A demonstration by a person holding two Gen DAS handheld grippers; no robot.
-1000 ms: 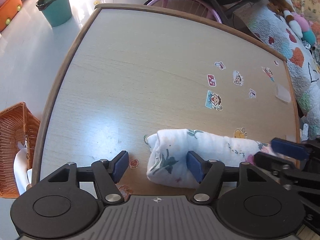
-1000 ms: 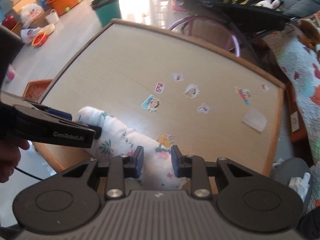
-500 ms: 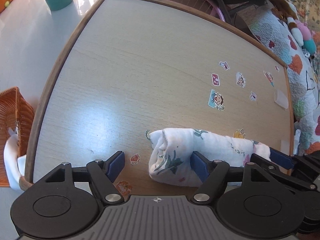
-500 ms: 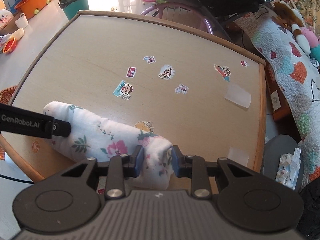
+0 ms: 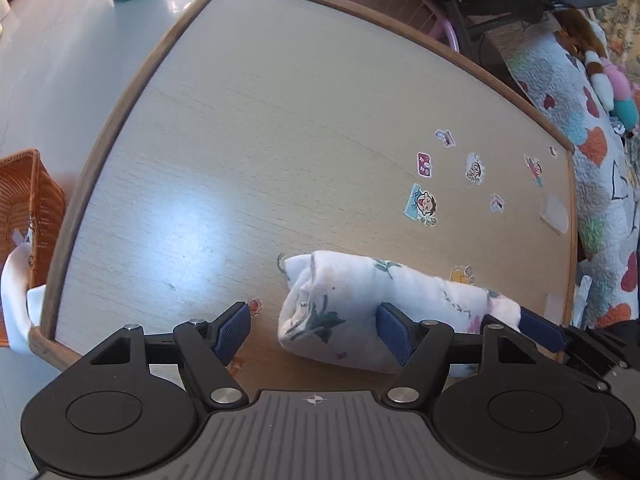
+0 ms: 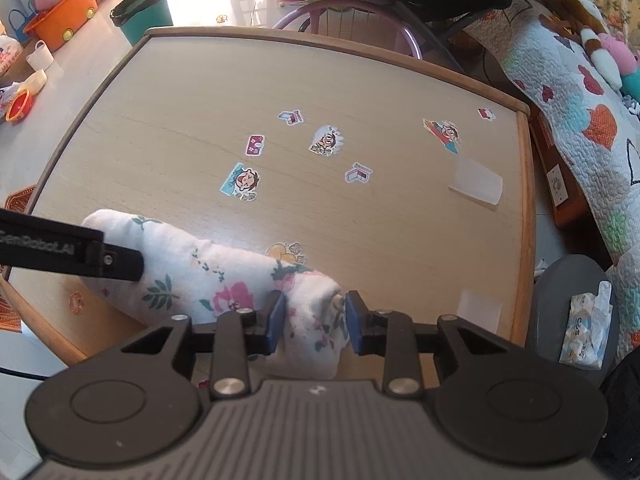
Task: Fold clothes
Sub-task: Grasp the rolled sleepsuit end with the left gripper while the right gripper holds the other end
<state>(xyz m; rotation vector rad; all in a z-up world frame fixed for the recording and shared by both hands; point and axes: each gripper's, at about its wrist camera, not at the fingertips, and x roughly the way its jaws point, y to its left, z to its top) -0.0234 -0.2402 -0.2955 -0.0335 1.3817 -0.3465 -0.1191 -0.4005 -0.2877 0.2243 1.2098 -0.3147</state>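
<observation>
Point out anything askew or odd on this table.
The floral cloth is a loose roll lying askew near the table front edge, not a flat fold. The right gripper pinches one end; the left gripper stands open around the other.

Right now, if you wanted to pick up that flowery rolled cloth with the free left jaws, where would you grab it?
Probably at the rolled cloth's near-left end, coming in from the table's front edge. That end is a thick, rounded bundle lying between the left gripper's wide-open jaws, so they could straddle it. The right gripper already pinches the opposite end.
</observation>
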